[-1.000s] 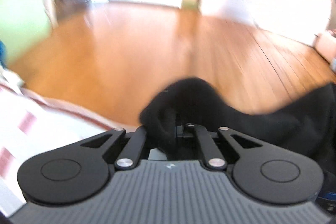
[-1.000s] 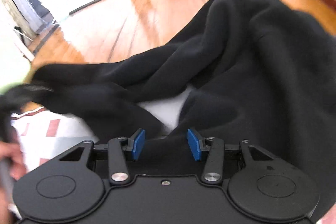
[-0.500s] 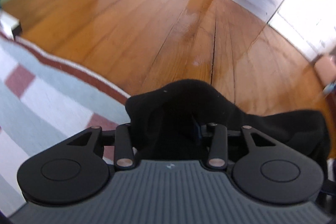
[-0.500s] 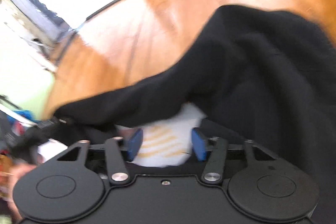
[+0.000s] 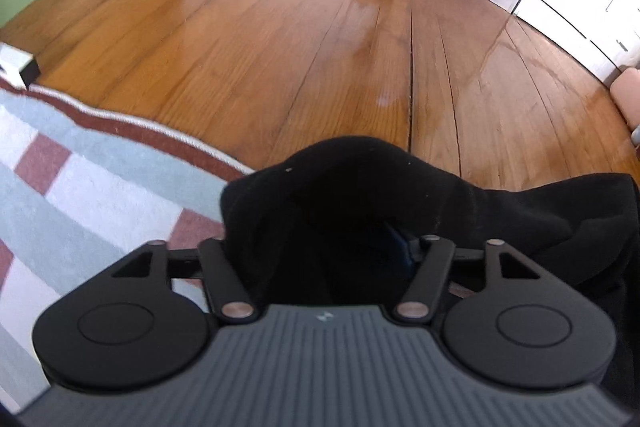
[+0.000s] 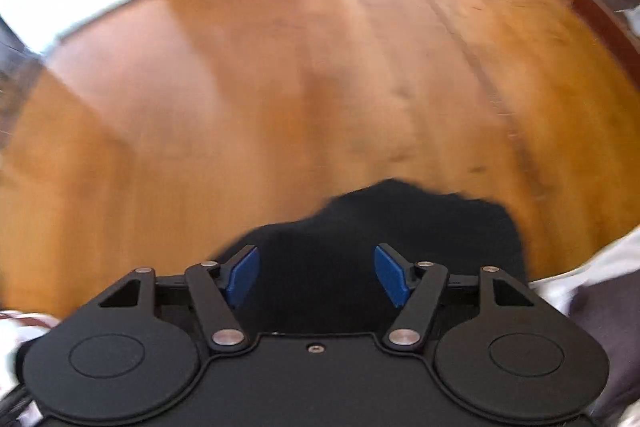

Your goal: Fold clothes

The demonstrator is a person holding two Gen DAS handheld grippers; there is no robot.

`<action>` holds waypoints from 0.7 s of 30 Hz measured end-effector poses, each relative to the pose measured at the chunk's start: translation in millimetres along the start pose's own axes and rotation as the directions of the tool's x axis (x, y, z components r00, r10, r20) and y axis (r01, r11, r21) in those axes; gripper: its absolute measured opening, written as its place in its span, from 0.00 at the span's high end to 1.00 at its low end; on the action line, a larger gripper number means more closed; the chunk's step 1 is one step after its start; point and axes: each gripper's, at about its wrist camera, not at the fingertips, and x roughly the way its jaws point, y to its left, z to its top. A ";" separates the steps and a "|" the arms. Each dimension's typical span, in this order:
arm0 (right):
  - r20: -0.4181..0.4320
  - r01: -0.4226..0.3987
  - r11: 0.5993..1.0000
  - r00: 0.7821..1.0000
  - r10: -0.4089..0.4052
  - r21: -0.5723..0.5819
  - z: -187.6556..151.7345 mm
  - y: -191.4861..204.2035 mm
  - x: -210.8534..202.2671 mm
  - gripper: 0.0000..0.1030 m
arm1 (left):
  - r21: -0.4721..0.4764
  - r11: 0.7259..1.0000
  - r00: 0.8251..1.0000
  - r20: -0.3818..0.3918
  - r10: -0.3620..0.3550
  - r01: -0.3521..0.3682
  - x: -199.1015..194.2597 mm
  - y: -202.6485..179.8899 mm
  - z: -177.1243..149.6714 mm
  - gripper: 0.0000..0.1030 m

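A black garment (image 5: pixel 460 203) lies bunched at the edge of a striped rug (image 5: pixel 80 195), trailing rightward over the wooden floor (image 5: pixel 320 47). The left gripper (image 5: pixel 344 251) is buried in its folds, grip unclear. The right gripper (image 6: pixel 316 275) hovers above the cloth, jaws opening wide, pads touching nothing.

I see a glossy floor (image 5: pixel 280 59) of orange-brown wooden planks, dark seams running between the boards. On it lies a rug (image 5: pixel 80 195) checked in white, pale grey-blue and dull red, its dark red border edged in white. A black garment (image 5: pixel 500 215) rests across the rug's edge and onto the bare planks. The right view is blurred.
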 end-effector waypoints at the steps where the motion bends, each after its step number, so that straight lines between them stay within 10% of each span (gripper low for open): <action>1: -0.038 0.024 1.000 0.999 -0.024 0.008 7.5 -6.0 10.4 0.33 | 0.005 1.000 1.000 0.015 0.015 -0.015 -2.3 -0.3 -0.1 0.79; 6: -0.013 -0.088 0.993 0.996 0.090 0.080 20.1 -24.5 29.7 0.32 | -0.005 1.000 0.998 0.053 0.017 -0.016 -4.7 -0.2 1.4 0.83; 9: 0.123 0.062 0.997 0.991 -0.057 -0.037 14.3 -15.3 45.6 0.32 | 0.006 0.997 0.992 0.096 0.081 -0.082 -8.5 -3.7 1.0 0.93; 13: -0.081 -0.033 0.989 0.997 0.021 -0.146 -14.5 -14.7 88.1 0.43 | -0.016 0.977 0.933 0.293 0.208 -0.213 -37.6 -9.8 3.0 0.94; 16: -0.266 -0.291 0.941 0.934 0.240 -0.173 -55.7 -10.7 91.3 0.43 | -0.030 0.949 0.876 0.375 0.303 -0.315 -50.6 -14.0 4.1 0.94; 17: -0.322 -0.358 0.916 0.902 0.289 -0.180 -70.4 -8.5 91.0 0.43 | -0.057 0.947 0.873 0.373 0.314 -0.316 -51.8 -10.0 4.9 0.94; 21: -0.391 -0.396 0.858 0.883 0.260 -0.326 -124.8 0.7 77.8 0.40 | -0.188 0.940 0.886 0.323 0.334 -0.286 -52.4 17.2 9.1 0.94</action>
